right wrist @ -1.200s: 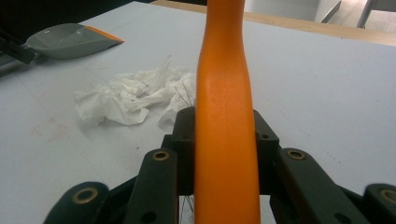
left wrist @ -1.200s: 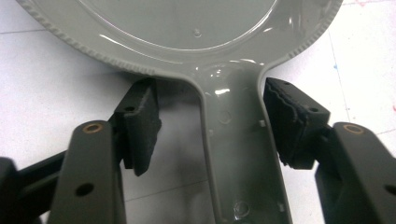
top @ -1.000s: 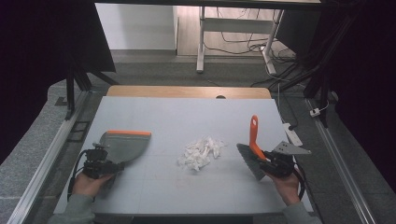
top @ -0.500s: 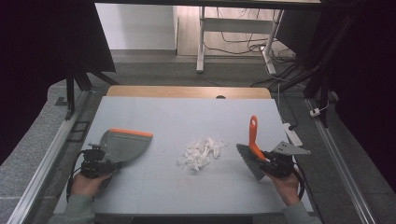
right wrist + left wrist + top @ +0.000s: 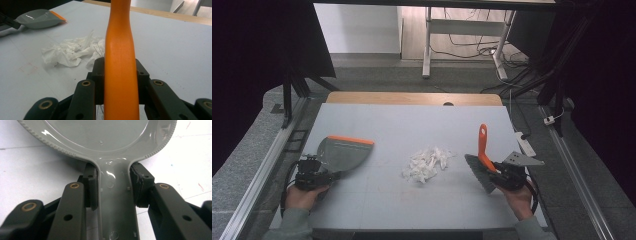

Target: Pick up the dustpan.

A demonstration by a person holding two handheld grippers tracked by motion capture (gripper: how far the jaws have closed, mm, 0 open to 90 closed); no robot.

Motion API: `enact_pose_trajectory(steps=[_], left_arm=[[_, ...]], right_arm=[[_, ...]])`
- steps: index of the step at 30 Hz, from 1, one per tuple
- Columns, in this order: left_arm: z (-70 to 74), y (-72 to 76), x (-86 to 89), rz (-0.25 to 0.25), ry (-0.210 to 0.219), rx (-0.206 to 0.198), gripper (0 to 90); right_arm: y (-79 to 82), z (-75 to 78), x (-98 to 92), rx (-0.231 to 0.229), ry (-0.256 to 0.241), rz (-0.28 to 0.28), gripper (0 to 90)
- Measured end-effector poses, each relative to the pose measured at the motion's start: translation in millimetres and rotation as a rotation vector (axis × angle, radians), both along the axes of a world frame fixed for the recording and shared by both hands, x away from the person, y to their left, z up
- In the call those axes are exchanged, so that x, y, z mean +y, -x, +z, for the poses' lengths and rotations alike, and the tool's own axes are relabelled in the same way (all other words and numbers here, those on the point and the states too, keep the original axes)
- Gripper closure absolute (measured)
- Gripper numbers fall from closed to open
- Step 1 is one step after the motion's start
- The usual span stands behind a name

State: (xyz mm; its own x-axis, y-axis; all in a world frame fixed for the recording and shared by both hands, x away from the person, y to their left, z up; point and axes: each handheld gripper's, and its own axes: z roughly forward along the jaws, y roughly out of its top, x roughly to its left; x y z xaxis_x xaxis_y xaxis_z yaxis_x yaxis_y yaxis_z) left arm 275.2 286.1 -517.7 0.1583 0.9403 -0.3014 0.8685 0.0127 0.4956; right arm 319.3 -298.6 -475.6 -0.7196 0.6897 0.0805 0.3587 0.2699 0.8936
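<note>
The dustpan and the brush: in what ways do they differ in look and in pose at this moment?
The dustpan is a wide, flat grey scoop with an orange front lip; the brush has dark bristles and a slim orange handle. The dustpan lies low at the table's left side, while the brush's handle points up and away at the right. The left claw clamps the dustpan's grey handle; the right claw clamps the brush's orange one. Both flank the crumpled white paper.

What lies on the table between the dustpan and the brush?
A heap of crumpled white paper scraps lies between the grey dustpan and the orange-handled brush, with bare tabletop on either side of it. The high view shows this.
</note>
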Motion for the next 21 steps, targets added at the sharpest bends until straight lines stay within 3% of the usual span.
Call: enact_pose_trajectory(steps=[10,21], left_arm=[[6.3,3.1,6.9,-0.005,0.010,-0.074,61.6],[14.2,3.1,14.2,-0.068,0.030,-0.164,61.6]], right_arm=[[0.3,0.6,-0.5,-0.002,-0.001,-0.004,70.1],[0.0,1.6,-0.8,-0.004,-0.008,-0.007,70.1]])
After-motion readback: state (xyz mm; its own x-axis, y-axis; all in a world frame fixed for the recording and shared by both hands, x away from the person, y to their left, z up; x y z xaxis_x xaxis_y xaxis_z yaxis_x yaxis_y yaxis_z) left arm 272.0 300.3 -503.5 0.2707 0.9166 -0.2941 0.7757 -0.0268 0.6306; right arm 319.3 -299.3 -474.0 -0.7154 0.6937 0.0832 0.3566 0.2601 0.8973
